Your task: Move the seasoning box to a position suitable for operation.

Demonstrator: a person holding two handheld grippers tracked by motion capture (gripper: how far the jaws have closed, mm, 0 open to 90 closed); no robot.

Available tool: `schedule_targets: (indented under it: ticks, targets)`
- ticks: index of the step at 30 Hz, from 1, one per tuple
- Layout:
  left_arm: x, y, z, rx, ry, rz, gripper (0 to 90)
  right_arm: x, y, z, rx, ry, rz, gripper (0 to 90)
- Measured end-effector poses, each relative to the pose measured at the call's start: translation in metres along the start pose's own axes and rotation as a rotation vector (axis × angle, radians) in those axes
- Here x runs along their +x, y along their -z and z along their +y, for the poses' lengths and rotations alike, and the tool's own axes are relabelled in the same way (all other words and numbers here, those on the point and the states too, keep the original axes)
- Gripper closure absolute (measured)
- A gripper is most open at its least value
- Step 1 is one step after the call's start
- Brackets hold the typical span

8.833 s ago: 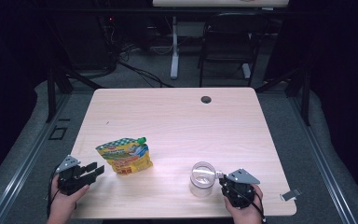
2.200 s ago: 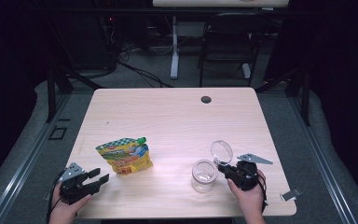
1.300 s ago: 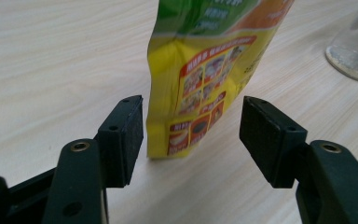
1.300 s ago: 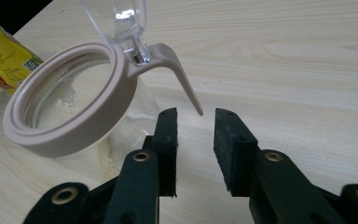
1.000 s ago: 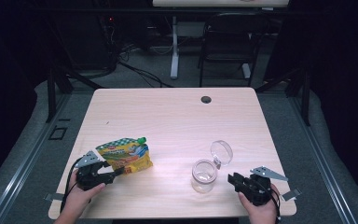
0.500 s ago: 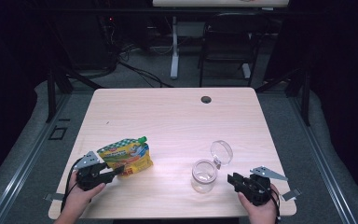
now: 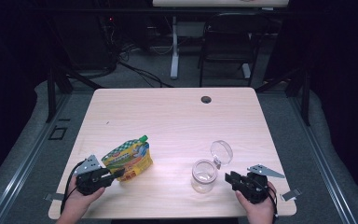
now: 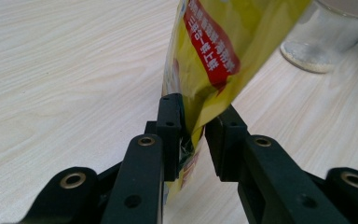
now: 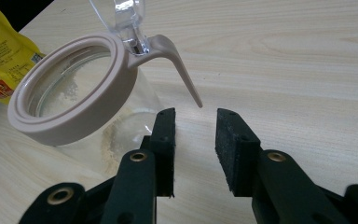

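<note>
The left gripper point(image 8: 193, 126) is on the yellow pouch point(image 7: 128, 158), which lies well to the left of the open jar point(image 7: 204, 175) on the table point(image 7: 177, 116). In the left gripper view its jaws have just been closing and now pinch the pouch's bottom edge between the pads, the foil crumpling slightly there. That is a thin hold, so the bite wants to be firm and deep enough that the pouch will not slip when it is carried toward the jar. The right gripper point(image 9: 195, 140) waits just right of the jar, its jaws parted with nothing between them, the jar's tan rim point(image 9: 70, 93) and its pointed tab just ahead of the tips, the clear lid point(image 7: 221, 151) flipped up. Steadying the jar looks like its job; a grip below the rim seems safest.
</note>
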State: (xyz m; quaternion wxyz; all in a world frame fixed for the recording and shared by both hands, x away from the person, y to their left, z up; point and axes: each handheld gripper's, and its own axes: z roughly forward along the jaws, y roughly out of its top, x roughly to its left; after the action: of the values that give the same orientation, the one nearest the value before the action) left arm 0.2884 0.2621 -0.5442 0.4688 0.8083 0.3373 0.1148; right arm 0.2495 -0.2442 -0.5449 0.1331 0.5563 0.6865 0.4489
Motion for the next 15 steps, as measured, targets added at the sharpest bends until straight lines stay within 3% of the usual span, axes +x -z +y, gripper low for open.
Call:
schedule_targets:
  ticks: [5, 9, 15]
  targets:
    - [-0.0052, 0.0010, 0.0020, 0.014, -0.014, 0.001, 78.0, 0.0000, -0.0005, 0.0006, 0.003, 0.005, -0.003, 68.5]
    - [-0.0072, 0.0013, 0.0038, 0.021, -0.003, -0.011, 78.3, 0.0003, -0.0006, 0.0009, 0.004, 0.005, -0.003, 68.5]
    - [-0.0082, 0.0015, 0.0039, 0.023, 0.052, -0.020, 78.5, -0.0002, 0.0000, 0.0011, -0.006, 0.000, 0.003, 68.5]
